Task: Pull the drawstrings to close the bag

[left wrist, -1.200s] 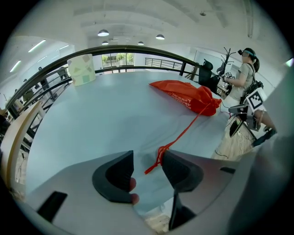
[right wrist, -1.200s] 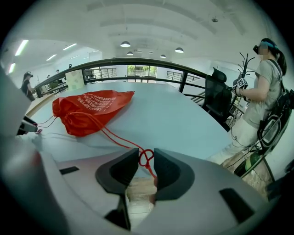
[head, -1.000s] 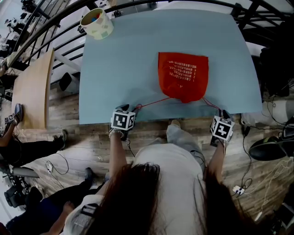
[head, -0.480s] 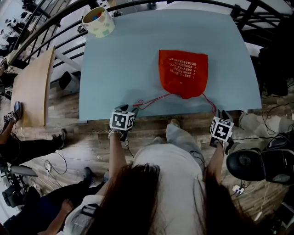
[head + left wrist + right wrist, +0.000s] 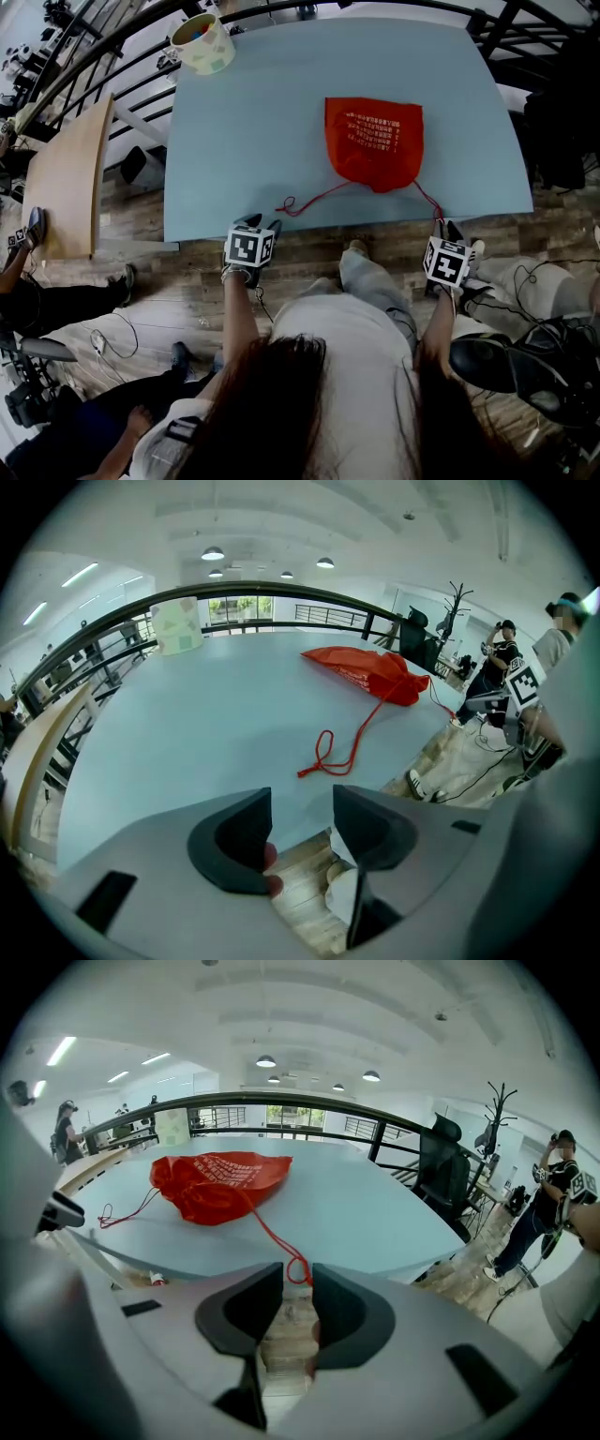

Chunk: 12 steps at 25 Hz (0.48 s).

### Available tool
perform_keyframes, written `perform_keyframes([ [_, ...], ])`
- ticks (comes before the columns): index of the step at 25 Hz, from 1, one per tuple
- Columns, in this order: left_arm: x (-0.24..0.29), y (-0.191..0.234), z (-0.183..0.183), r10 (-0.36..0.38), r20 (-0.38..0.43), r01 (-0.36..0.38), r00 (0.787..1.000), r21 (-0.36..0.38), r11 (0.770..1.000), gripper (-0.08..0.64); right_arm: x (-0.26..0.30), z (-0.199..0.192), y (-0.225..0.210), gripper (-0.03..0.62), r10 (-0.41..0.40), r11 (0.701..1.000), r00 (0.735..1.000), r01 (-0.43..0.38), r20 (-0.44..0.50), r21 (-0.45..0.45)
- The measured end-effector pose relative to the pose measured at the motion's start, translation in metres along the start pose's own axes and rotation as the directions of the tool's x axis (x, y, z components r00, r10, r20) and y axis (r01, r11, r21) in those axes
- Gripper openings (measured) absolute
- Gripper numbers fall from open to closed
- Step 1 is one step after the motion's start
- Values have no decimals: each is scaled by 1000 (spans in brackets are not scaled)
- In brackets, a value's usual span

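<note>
A red bag [image 5: 373, 141] with white print is seen lying flat on a pale blue table [image 5: 244, 122], a little right of centre in the upper half of the head view, its lower end gathered into a bunched point that faces the table's lower edge. Two thin red cords are led out of that gathered end. The left drawstring [image 5: 309, 199] is laid slack across the tabletop toward the lower left and ends in a small curled loop near the table edge. The right drawstring [image 5: 427, 199] is run fairly straight toward the lower right, as far as the edge. The left gripper [image 5: 258, 223] is held just below the table edge at lower centre-left. In the left gripper view its jaws have just been opening and are set wide, with nothing between them, and the curled cord end is seen on the table beyond them, untouched. The right gripper [image 5: 452, 227] is held at the table's lower right edge. In the right gripper view its jaws are parted by only a narrow gap, and the looped end of the right drawstring is seen between their tips. A patterned paper cup [image 5: 200, 45] is stood at the table's upper left corner, well apart from the bag.
</note>
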<state>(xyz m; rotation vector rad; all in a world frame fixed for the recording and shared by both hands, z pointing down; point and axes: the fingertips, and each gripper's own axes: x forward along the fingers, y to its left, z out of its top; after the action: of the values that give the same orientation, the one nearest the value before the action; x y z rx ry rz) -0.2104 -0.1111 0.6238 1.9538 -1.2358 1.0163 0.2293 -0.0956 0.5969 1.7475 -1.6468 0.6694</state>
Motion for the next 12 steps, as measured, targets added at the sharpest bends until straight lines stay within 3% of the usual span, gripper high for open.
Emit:
perform_keyframes([
  [12,-21,-1,-4,11,76,-13,997,17,1000,202,-28,2,32,100,13,1000,998,-12,55,-20],
])
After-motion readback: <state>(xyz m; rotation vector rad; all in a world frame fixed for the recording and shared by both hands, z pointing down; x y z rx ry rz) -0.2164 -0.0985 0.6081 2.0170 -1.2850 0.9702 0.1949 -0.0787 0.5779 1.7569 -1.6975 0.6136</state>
